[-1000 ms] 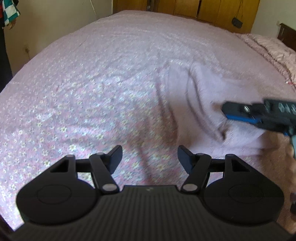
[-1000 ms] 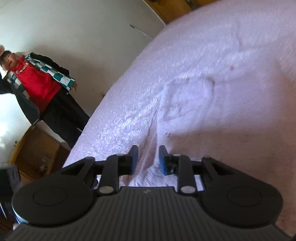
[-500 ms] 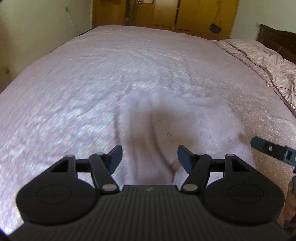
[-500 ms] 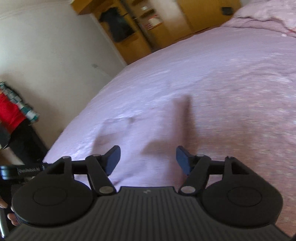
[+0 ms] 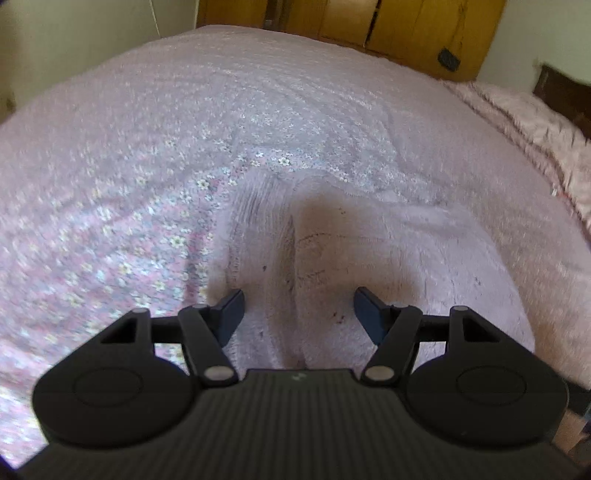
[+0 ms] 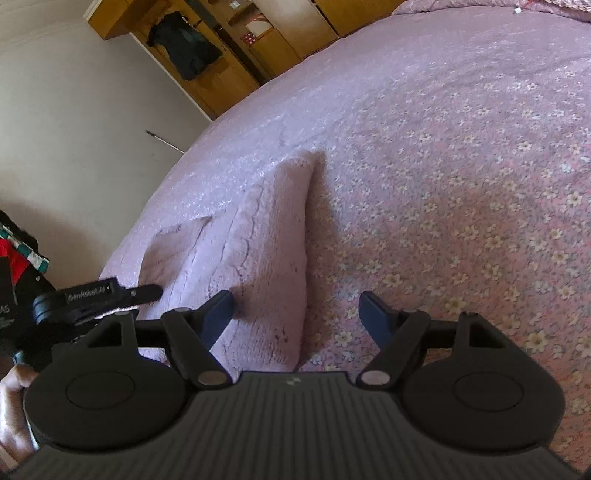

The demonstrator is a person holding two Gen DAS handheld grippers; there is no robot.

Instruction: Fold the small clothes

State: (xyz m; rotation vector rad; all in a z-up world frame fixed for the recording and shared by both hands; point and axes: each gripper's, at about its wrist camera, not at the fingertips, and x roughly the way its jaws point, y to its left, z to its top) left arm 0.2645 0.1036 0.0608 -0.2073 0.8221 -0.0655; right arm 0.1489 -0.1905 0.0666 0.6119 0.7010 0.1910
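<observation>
Both grippers hang over the bed with fingers spread wide, gripping nothing: the left gripper (image 5: 298, 314) above the pale pink garment (image 5: 369, 258), the right gripper (image 6: 295, 314) at its folded edge (near the bedspread's (image 6: 461, 166) left side). Beyond stands a wooden wardrobe (image 5: 406, 26).

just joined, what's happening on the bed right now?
A person is folding a small pink fleecy garment on a floral bedspread, with handheld tongs in each hand. Both are open and grip nothing. The left tongs hover over the garment's near end, by a ribbed edge. The right tongs straddle the garment's edge, with the fabric not pinched between the pads. The garment lies partly bunched, with a raised fold; the fold isn't finished.
</observation>
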